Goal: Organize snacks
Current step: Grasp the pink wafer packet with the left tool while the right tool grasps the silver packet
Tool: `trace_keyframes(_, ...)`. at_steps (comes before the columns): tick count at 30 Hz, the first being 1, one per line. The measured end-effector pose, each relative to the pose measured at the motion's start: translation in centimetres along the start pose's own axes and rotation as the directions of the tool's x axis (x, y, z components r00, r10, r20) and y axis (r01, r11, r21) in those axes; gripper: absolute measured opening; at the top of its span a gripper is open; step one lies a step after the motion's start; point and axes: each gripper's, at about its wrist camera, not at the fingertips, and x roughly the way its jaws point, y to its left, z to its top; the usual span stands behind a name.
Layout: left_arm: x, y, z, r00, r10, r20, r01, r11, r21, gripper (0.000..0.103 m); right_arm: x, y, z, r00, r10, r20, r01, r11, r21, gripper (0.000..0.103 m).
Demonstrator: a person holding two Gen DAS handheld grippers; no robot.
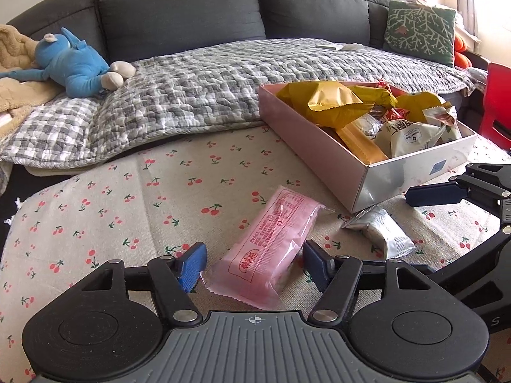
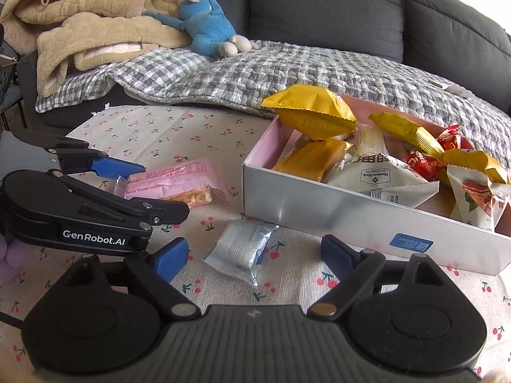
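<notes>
Your left gripper (image 1: 252,266), fingers released, straddles the soft pink plastic-wrapped snack bar (image 1: 270,246) (light, crushable); pinch mid-length.

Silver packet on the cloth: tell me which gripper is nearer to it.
Right. The right gripper straddles the silver packet, open; the left gripper brackets the pink packet beside it.
</notes>
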Motion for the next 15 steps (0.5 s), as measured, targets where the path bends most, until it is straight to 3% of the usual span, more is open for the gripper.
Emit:
trace_keyframes(6, -0.08, -0.17, -0.02, 1.0, 0.005, 0.004, -0.005, 1.0, -0.012, 0.059, 0.07, 0.18, 0.02, 1.0, -0.028, 0.0, 0.028, 1.0, -0.011, 0.083)
trace_keyframes(10, -0.15, -0.35, 0.01, 1.0, 0.006, 0.004, -0.006, 1.0, -0.017, 0.049, 0.0, 0.12, 0.03, 0.999, -0.051, 0.006, 0.051, 0.999, -0.011, 0.073)
trace_keyframes(15, -0.21, -0.56, 0.04, 1.0, 0.011, 0.001, -0.011, 1.0, -0.023, 0.044, -0.02, 0.26, 0.03, 0.996, -0.088, 0.014, 0.088, 0.996, -0.03, 0.057)
